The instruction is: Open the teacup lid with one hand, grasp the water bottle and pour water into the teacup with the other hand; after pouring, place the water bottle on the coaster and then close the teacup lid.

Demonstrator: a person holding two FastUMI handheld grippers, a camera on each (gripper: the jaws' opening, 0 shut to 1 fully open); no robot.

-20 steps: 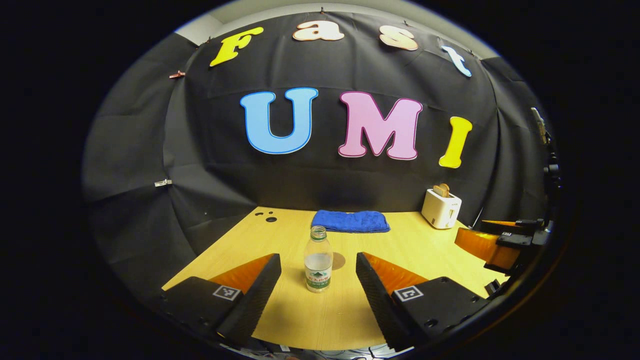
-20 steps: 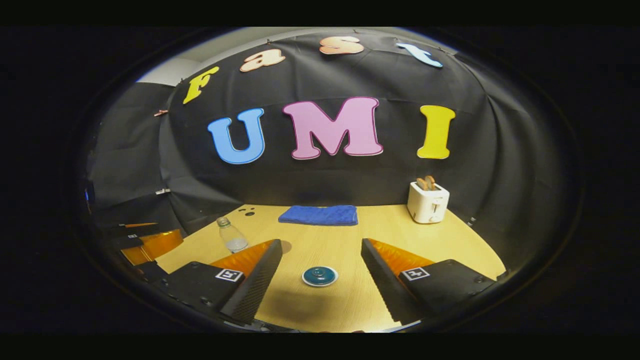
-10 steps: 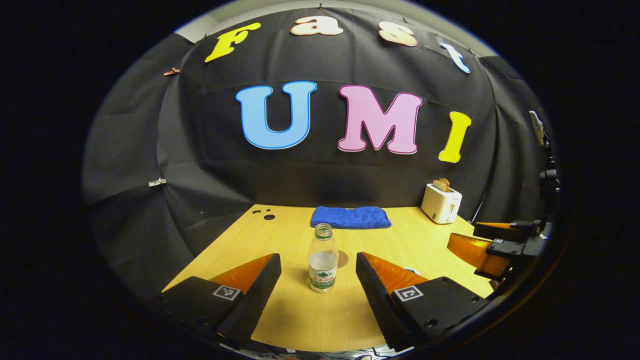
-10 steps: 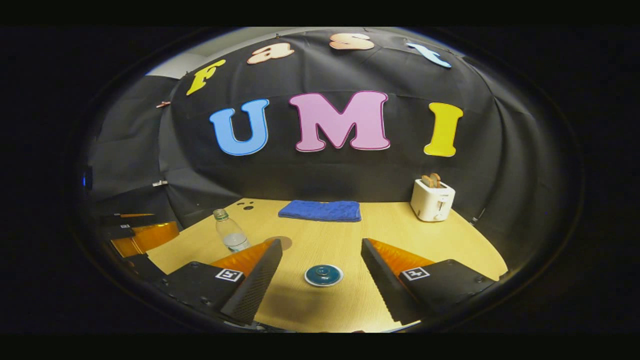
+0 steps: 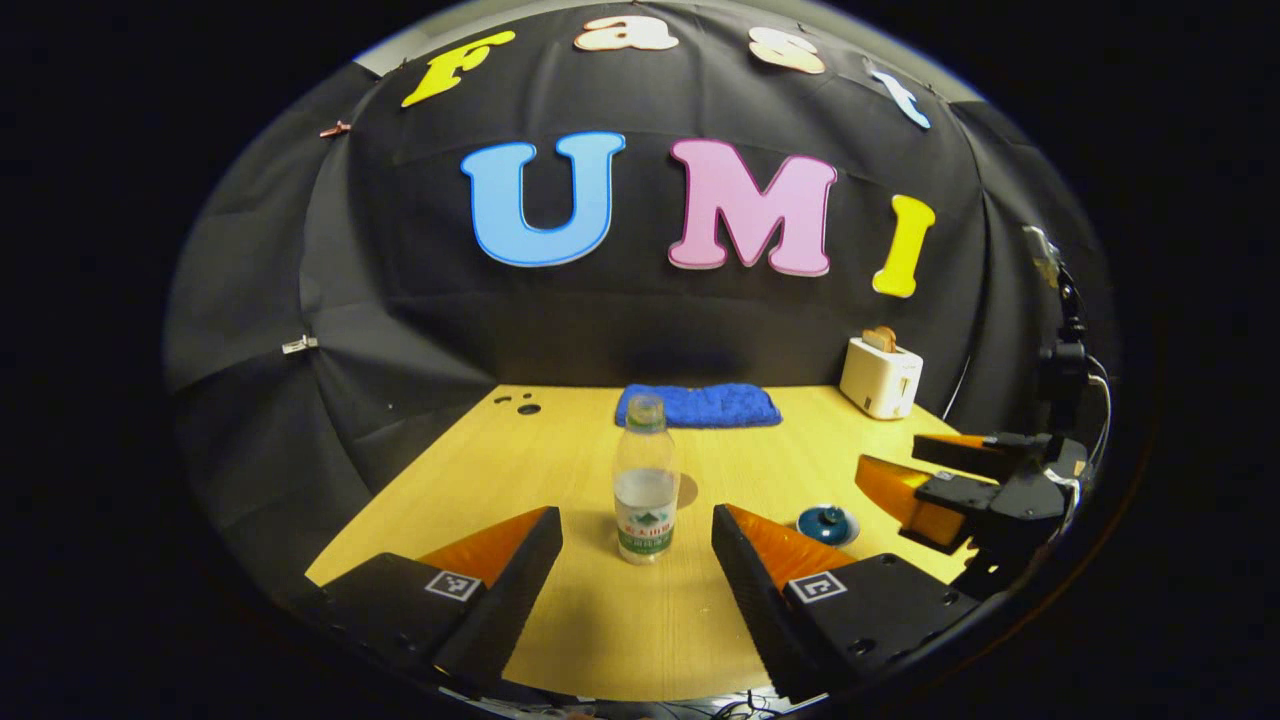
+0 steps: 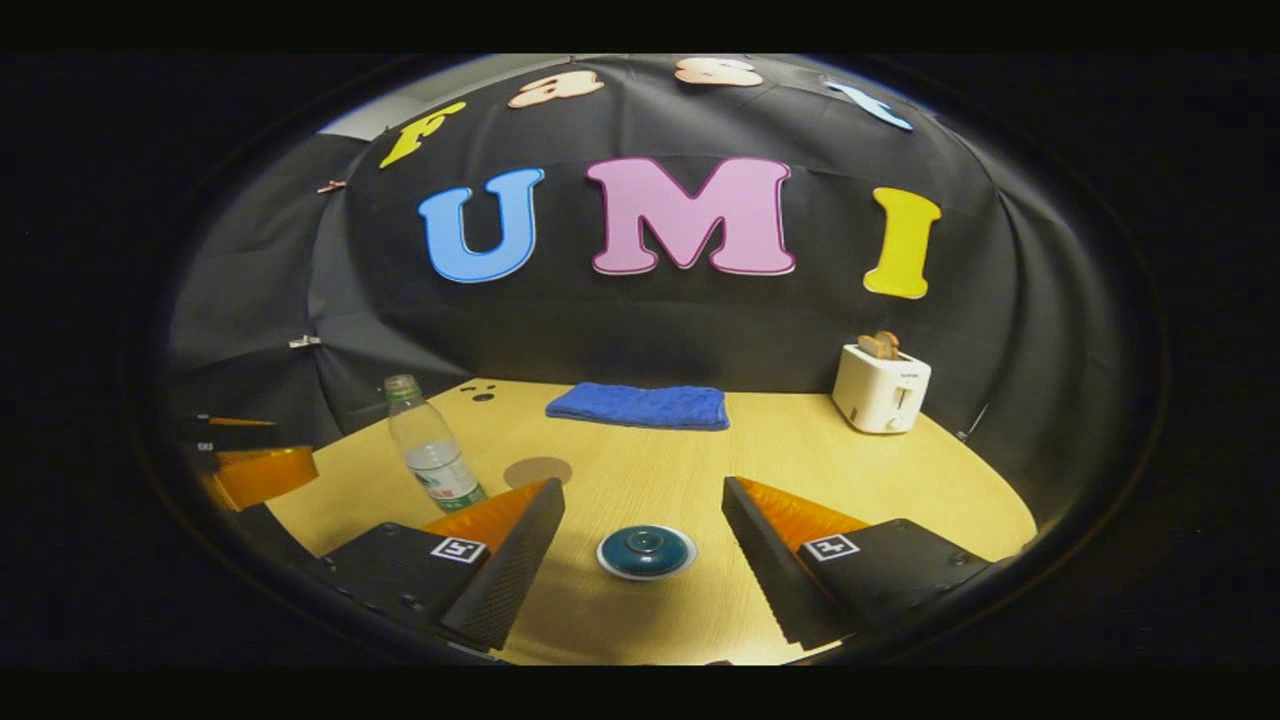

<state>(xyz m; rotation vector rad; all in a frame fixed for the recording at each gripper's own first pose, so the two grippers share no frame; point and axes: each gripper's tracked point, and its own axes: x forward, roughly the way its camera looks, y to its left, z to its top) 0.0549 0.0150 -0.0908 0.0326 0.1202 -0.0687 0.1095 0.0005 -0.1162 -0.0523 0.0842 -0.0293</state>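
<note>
Both grippers gape wide, holding nothing. Left gripper (image 5: 637, 545) lines up on the bottle (image 5: 645, 480), which stands upright mid-bench, uncapped, partly filled, just ahead of the fingertips and between them. Right gripper (image 6: 643, 525) frames the teacup (image 6: 646, 551), lid on, near the front edge. Coaster (image 6: 537, 471) lies bare just beside the bottle, toward the back. Towel (image 6: 638, 406) along the back edge, toaster (image 6: 880, 390) at the back right corner. Task looks barely begun: lid not lifted, bottle ungrasped, pouring, placing and closing all left.
</note>
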